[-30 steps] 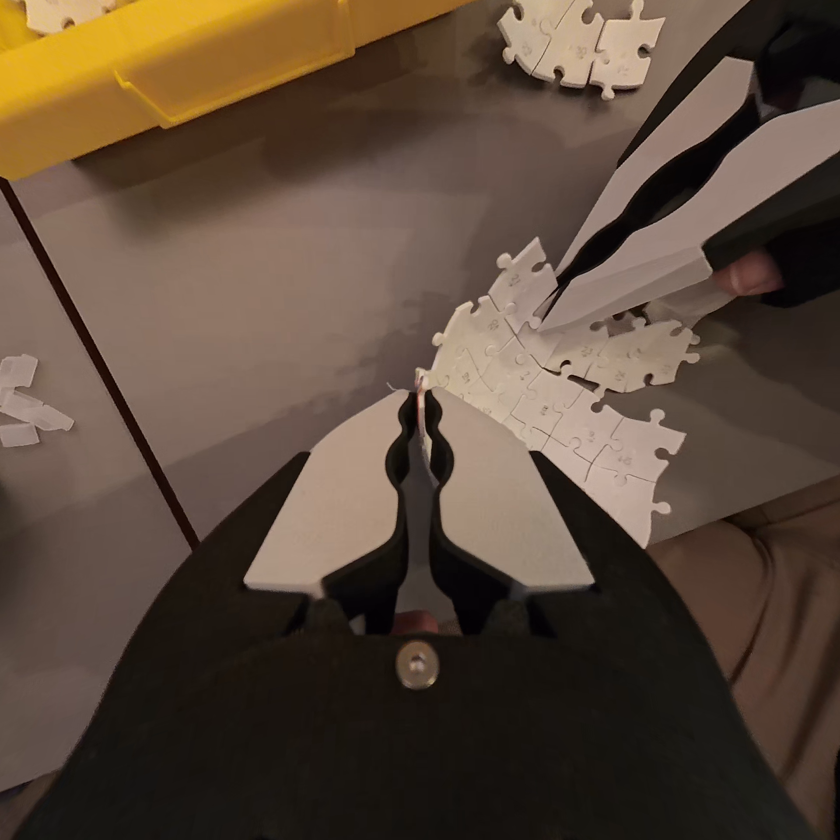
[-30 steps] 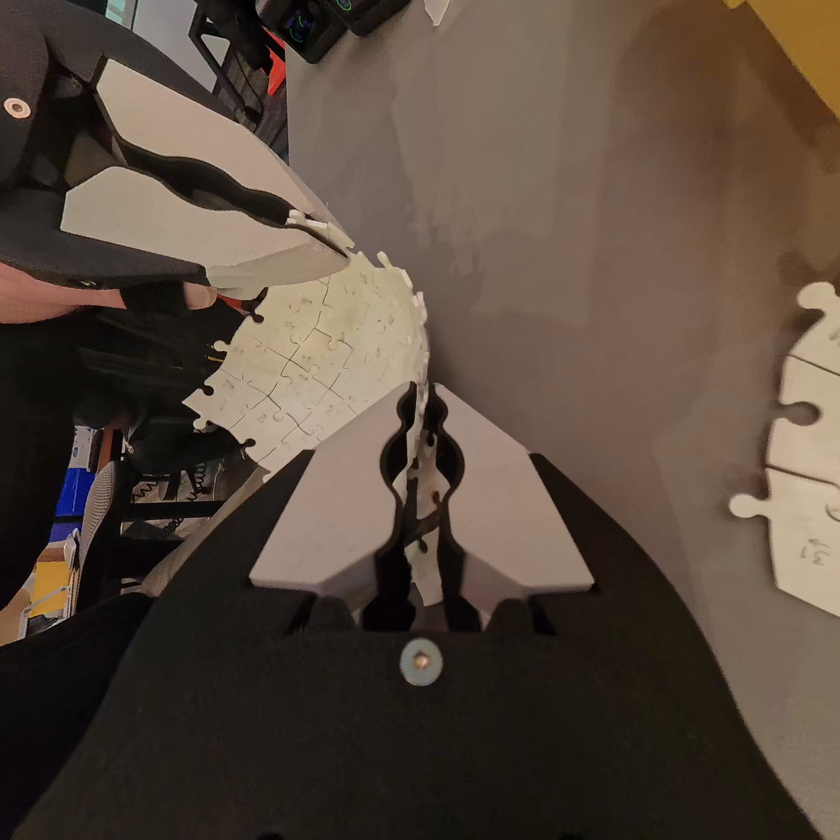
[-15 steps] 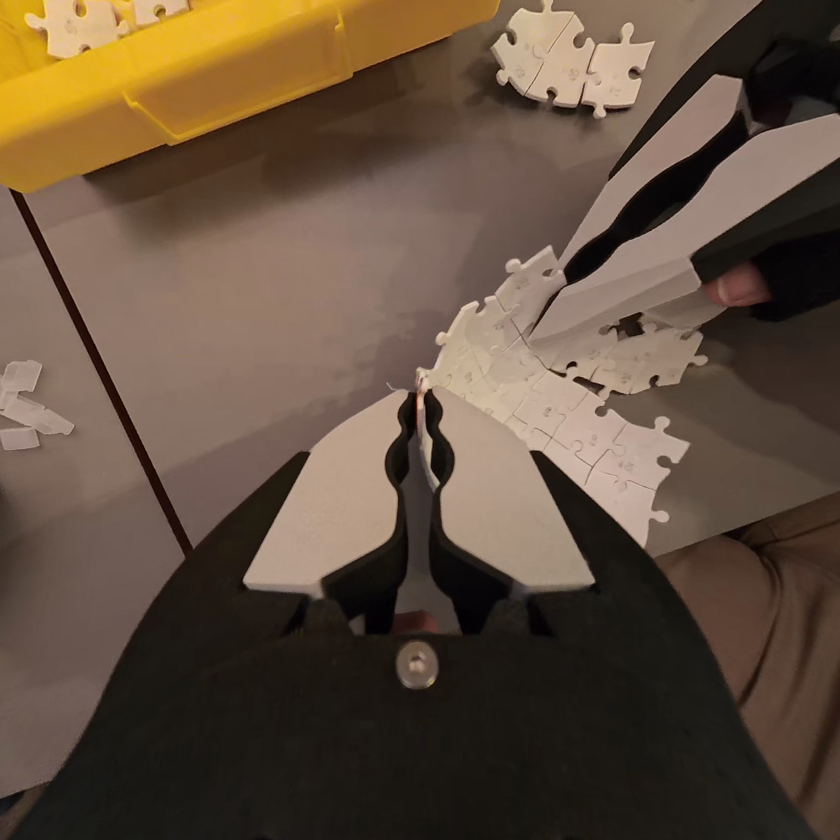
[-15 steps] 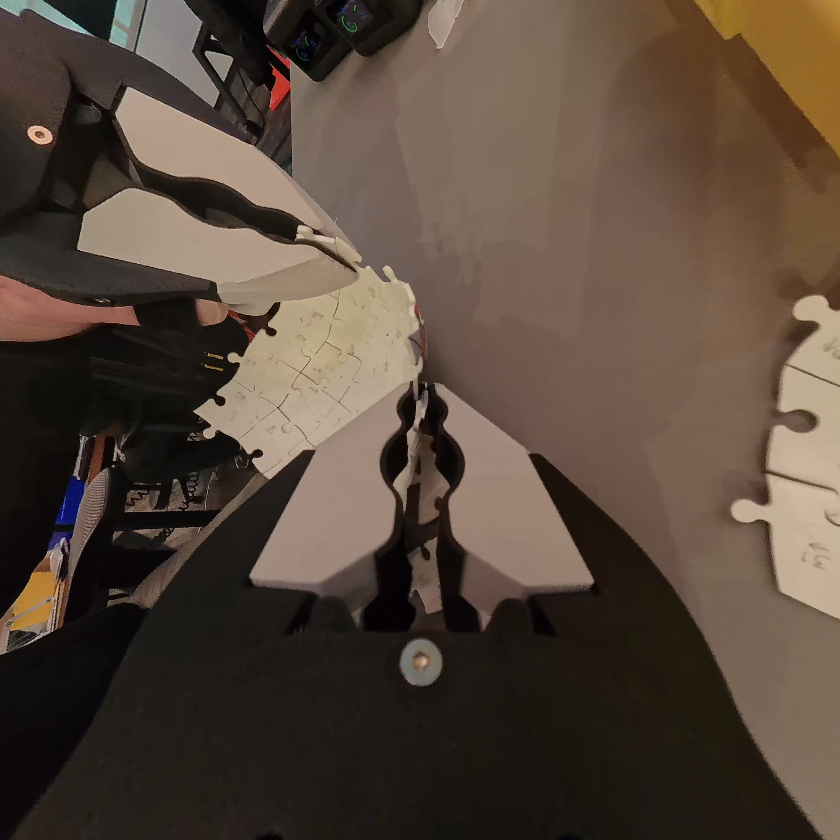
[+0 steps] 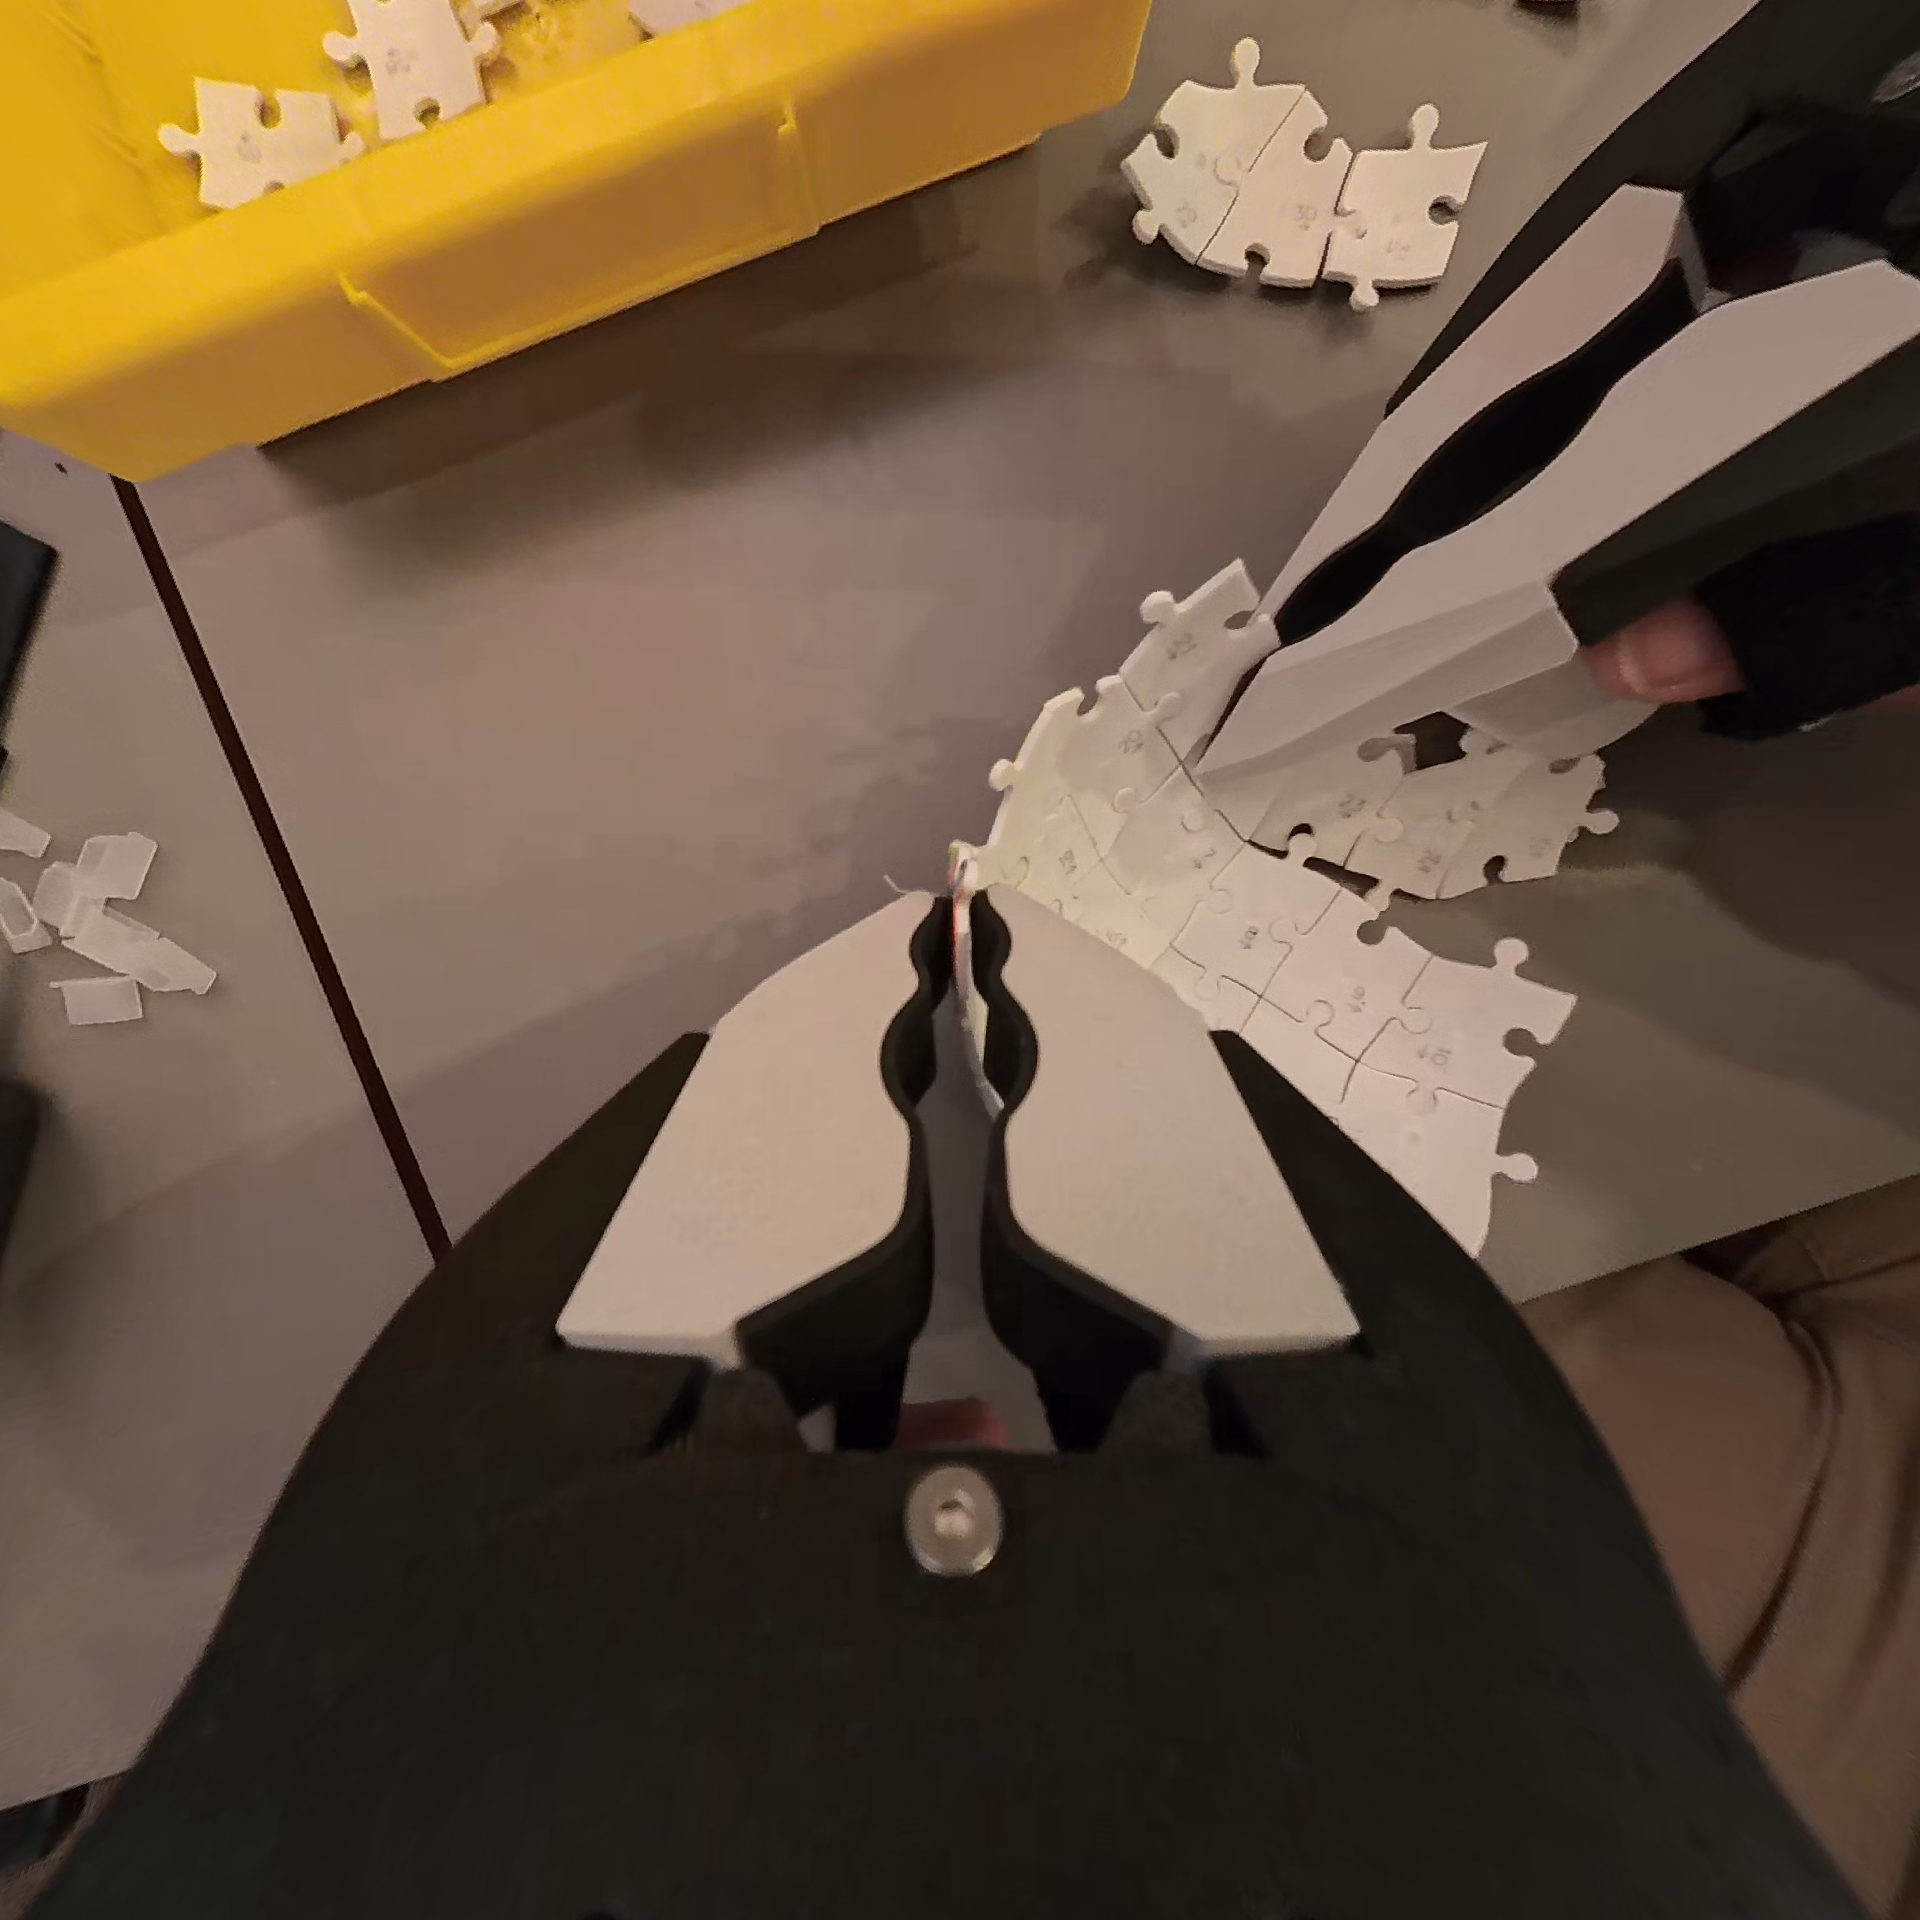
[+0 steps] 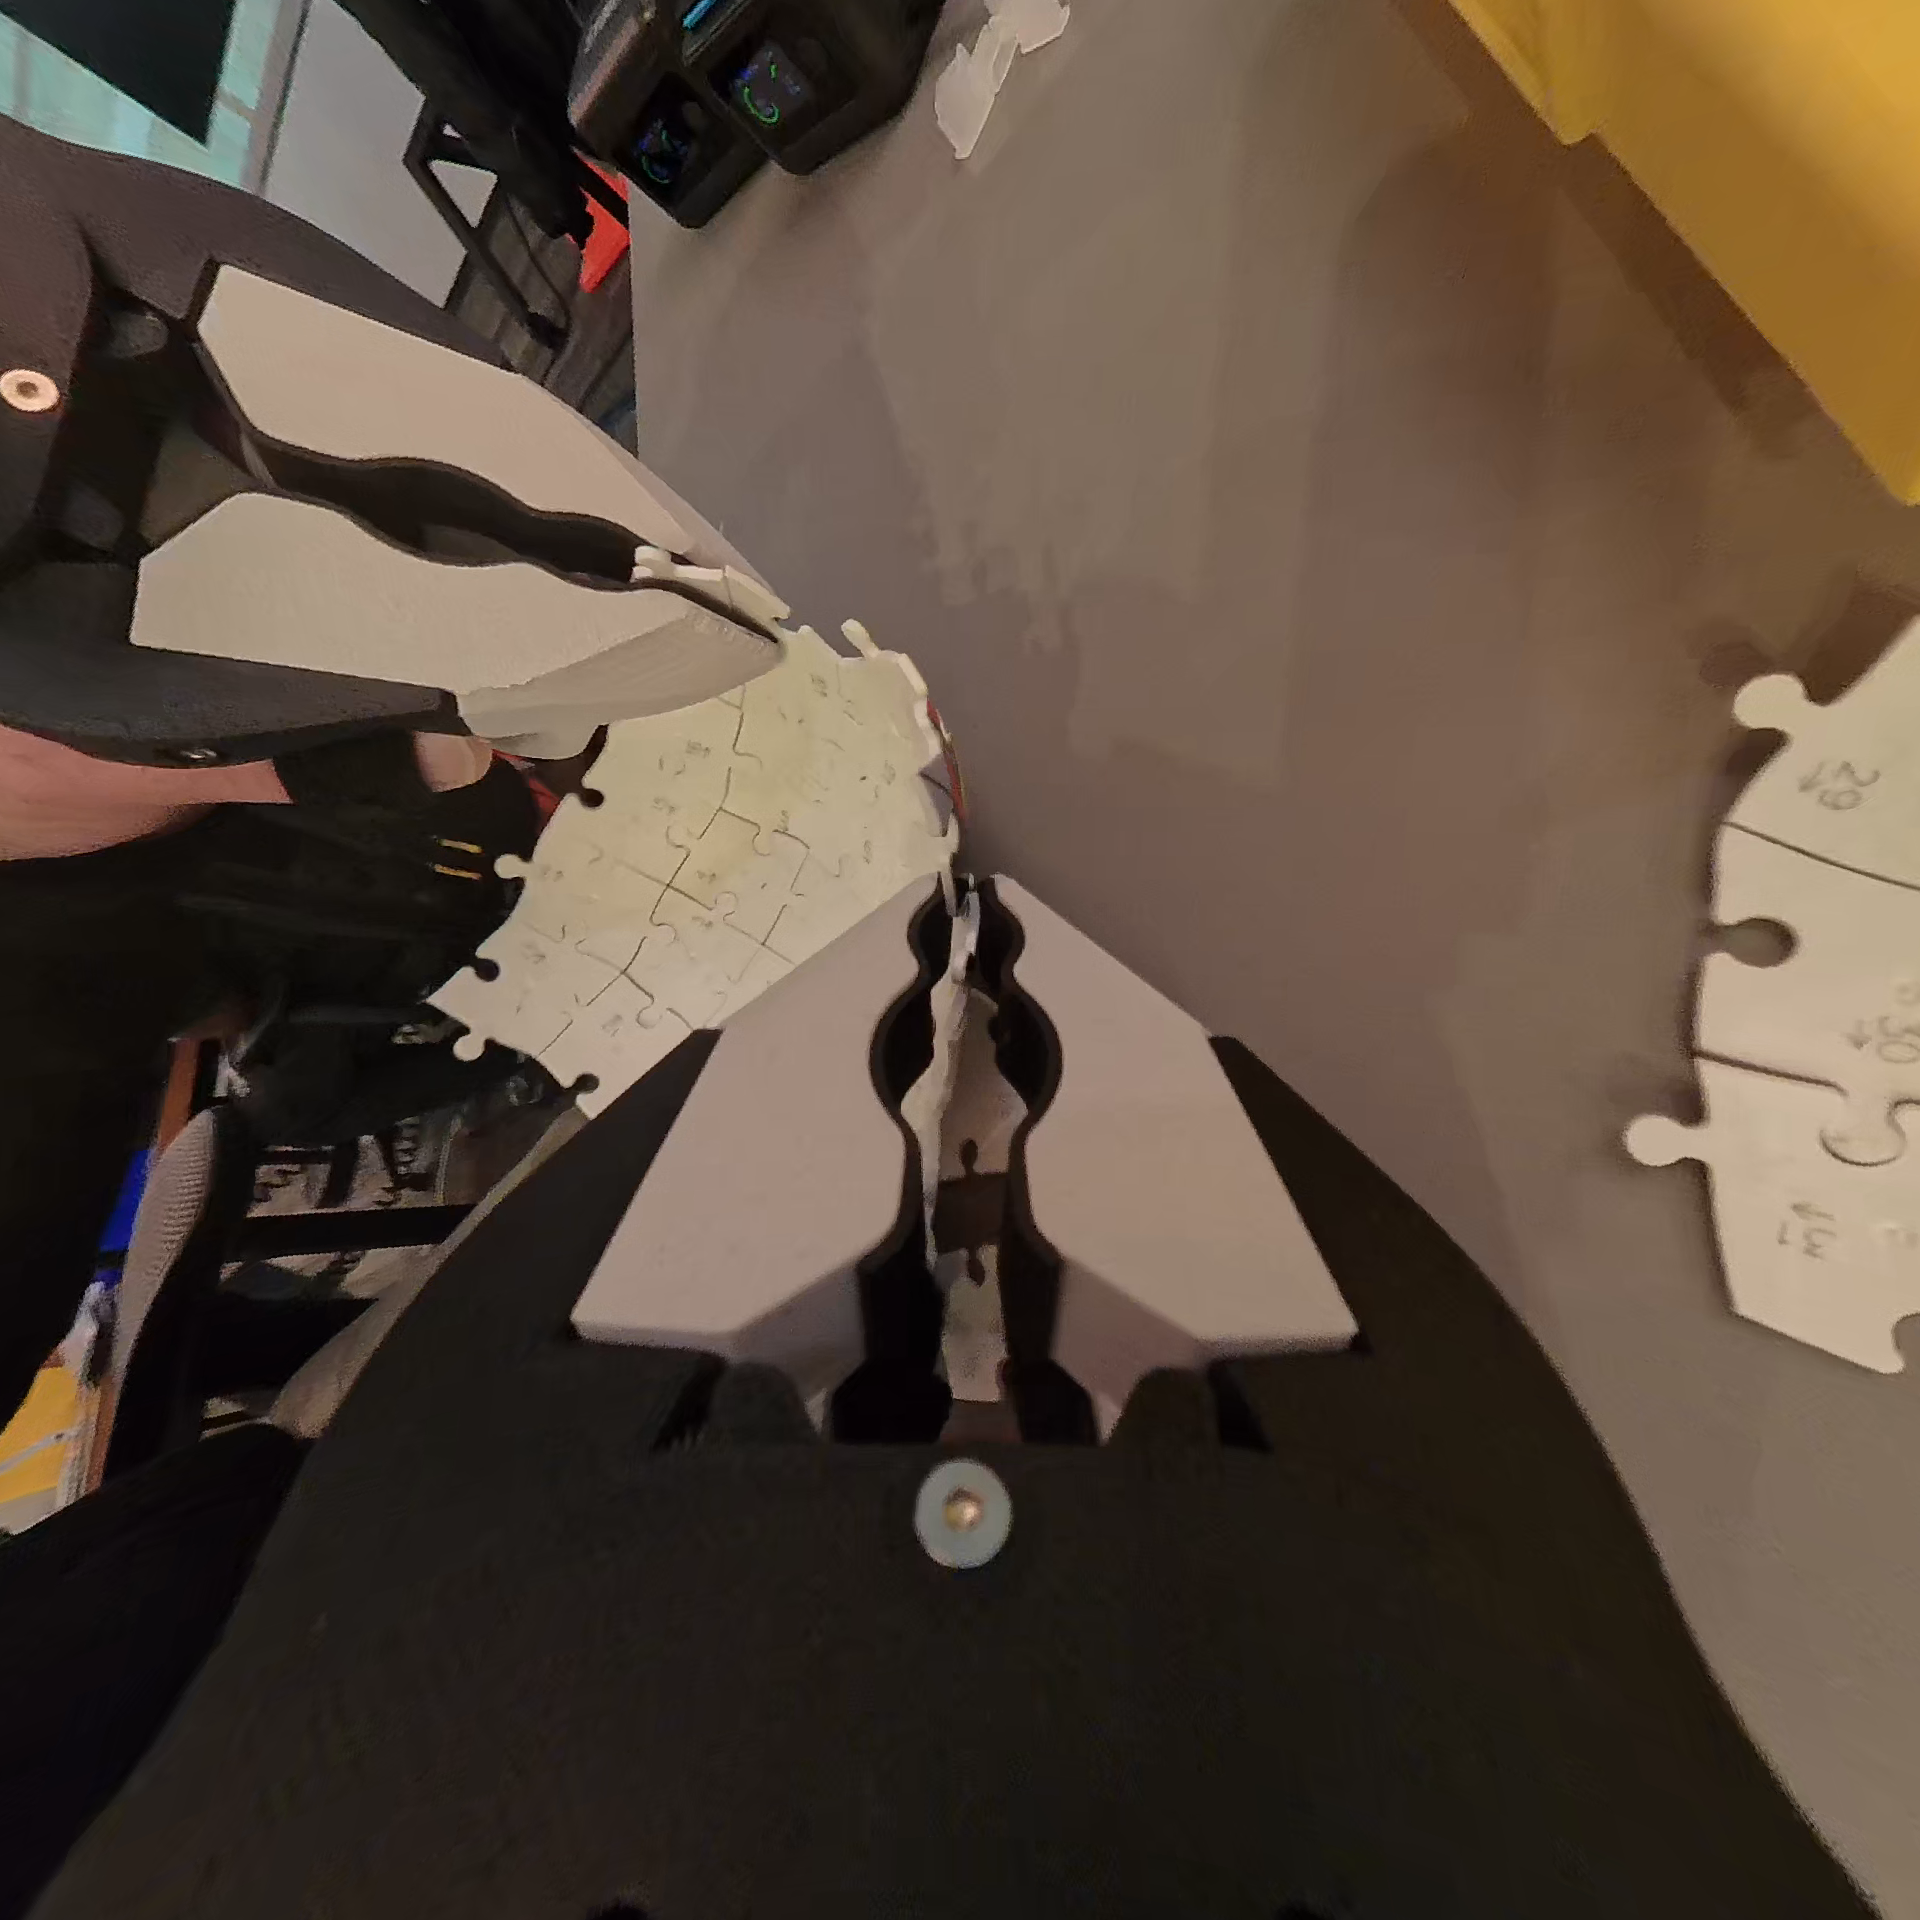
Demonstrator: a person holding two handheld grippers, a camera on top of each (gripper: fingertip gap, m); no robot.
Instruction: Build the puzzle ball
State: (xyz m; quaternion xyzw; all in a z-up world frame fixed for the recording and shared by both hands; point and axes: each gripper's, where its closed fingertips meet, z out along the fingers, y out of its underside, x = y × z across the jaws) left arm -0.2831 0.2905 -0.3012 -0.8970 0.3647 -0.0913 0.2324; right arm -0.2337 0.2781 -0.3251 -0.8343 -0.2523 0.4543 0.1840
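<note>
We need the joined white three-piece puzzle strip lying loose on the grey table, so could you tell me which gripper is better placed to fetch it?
Probably the right gripper: the three-piece puzzle strip lies just beyond it. Both grippers are shut on the curved white puzzle shell, so the left gripper should hold on.

Setting reads to me as a lab or workshop bench. I see a plain grey table (image 5: 644,644) with a yellow plastic parts bin (image 5: 582,218) on it, small clear plastic caps (image 5: 94,914) scattered loose, black electronic units with lit displays (image 6: 717,114) at the far edge, and metal-framed racks (image 6: 312,1195) beyond the table.
</note>
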